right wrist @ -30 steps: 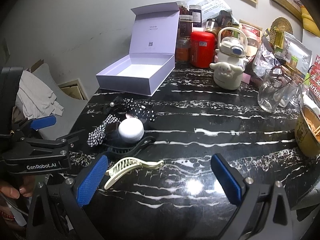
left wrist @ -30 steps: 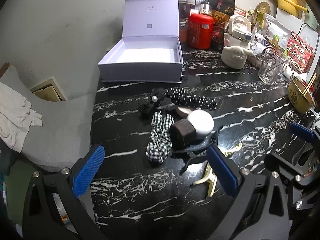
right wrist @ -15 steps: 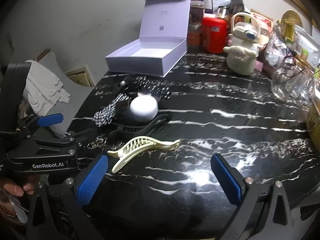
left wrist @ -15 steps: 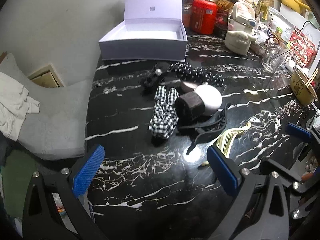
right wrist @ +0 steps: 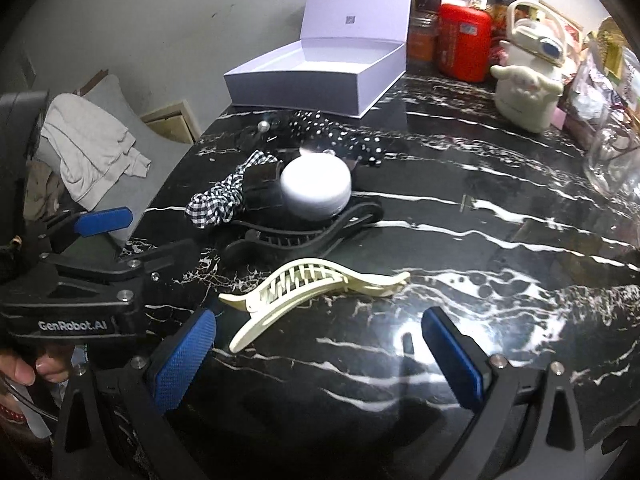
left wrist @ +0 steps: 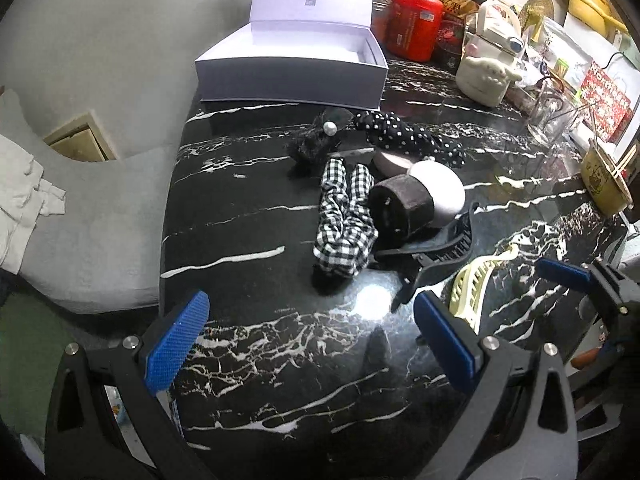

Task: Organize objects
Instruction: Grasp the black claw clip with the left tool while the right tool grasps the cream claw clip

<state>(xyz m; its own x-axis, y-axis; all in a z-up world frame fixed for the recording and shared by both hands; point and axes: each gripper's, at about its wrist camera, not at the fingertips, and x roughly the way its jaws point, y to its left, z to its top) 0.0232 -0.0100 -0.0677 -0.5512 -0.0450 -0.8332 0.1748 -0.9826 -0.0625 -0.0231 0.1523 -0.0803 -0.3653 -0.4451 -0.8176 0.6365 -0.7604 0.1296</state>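
Observation:
Hair accessories lie in a heap on the black marble table [left wrist: 248, 344]: a checked scrunchie [left wrist: 344, 224], a polka-dot scrunchie [left wrist: 408, 136], a black furry clip with a pearl [left wrist: 316, 140], a white round case [left wrist: 438, 196] with a dark brown block [left wrist: 400, 210] against it, a black claw clip [left wrist: 436, 256] and a cream claw clip [right wrist: 312, 286]. An open lilac box [left wrist: 292, 68] stands empty behind them. My left gripper [left wrist: 308, 344] hovers open just before the heap. My right gripper [right wrist: 320, 356] is open, close in front of the cream clip.
Along the back right stand a red canister [left wrist: 414, 26], jars, a white character kettle [left wrist: 486, 70], a glass [left wrist: 550, 116] and a bowl with chopsticks [left wrist: 604, 178]. A grey cushion with white cloth [right wrist: 88, 148] lies left of the table. A hand [right wrist: 24, 368] holds the left gripper.
Both grippers have moved forward and lower toward the heap, which now looks larger. The objects on the table have not moved and both grippers stay open.

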